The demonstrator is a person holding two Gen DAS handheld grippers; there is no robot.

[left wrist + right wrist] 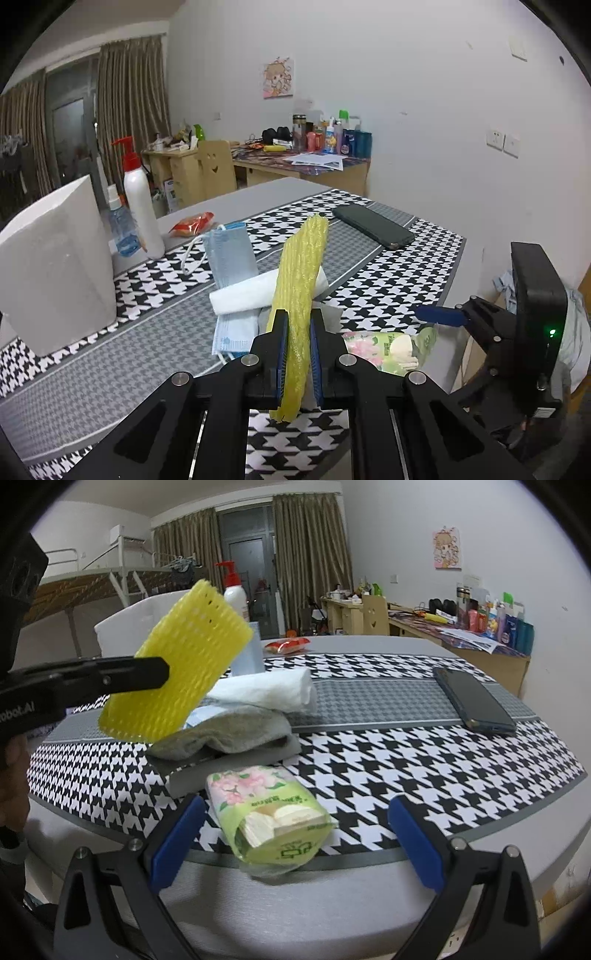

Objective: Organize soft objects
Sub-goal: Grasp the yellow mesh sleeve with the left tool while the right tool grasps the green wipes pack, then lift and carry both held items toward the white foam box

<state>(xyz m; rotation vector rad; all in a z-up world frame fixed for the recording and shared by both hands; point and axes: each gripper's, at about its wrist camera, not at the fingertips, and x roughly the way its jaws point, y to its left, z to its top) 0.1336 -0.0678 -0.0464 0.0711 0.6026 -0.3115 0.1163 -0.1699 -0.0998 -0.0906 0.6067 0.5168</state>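
1. One yellow foam net (177, 661), clamped between the pads of the left gripper (298, 325), lifted clear above the pile.
2. Right gripper (295, 834) spread wide, empty, straddling one green tissue pack (269, 812) at the table (369, 897) edge.
3. One white rolled towel (266, 690), one grey sock (229, 731), one blue face mask (231, 251), heaped together on the houndstooth mat (406, 760).
4. One phone (472, 699), well apart.
5. One white box (55, 266); two bottles (140, 206).

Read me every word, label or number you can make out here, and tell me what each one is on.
"obot.AI", cut off at the frame edge: on the left hand-held gripper body.
Green characters on the tissue pack: too distorted to read.
Labels on the desk bottles and the spray bottle: too small.
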